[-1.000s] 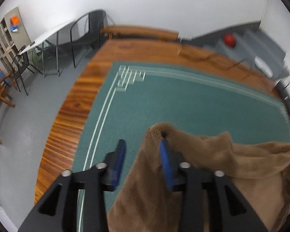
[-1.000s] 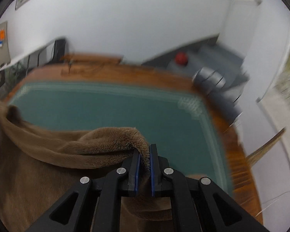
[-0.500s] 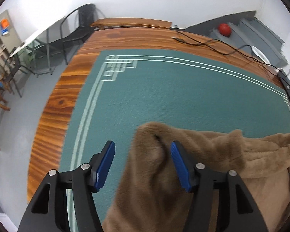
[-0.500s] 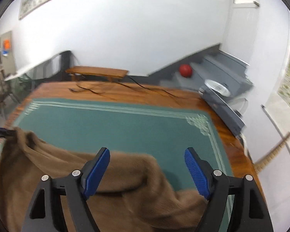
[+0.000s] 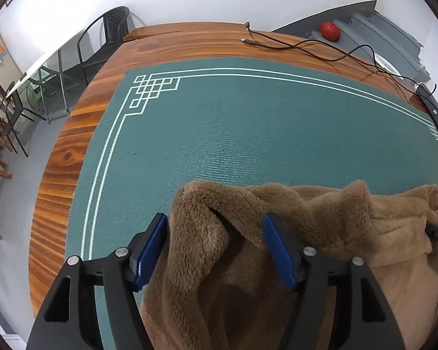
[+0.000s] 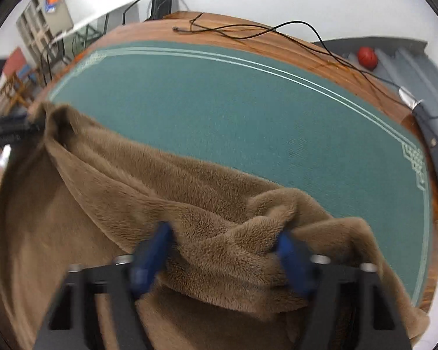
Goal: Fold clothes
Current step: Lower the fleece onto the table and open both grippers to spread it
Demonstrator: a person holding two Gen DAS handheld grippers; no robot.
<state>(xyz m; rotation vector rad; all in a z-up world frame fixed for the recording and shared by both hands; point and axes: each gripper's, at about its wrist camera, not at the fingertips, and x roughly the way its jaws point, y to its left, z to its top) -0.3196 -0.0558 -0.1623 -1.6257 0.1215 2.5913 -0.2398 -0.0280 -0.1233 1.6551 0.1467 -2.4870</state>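
A big wooden table (image 5: 81, 122) fills both views, with a green mat (image 5: 248, 128) spread over most of it, its pale border lines turning a corner at the upper left of the left wrist view. On the near part of the mat, across the lower half of both frames, lies the thing to be folded: a fuzzy brown garment (image 5: 321, 227), rumpled, with a thick rolled edge running from the left of the right wrist view down toward the lower right. It lies bunched in soft ridges, not in a flat, squared stack, so I judge the folding is not finished; whether one layer is already laid over another I cannot tell from here. The left tongs (image 5: 216, 250) stand wide, with a hump of the fabric rising between the two blue pads, not pinched. The right tongs (image 6: 222, 256) also stand wide, straddling a ridge of the fabric, though that view is blurred. Compared with a second ago, the right tongs, which then pinched a fold of the garment between closed pads, have let it go, and both pairs have come lower and nearer to the cloth, with the table looming larger. At the top of both frames a black cable (image 5: 306, 48) trails over the bare wood beyond the mat.
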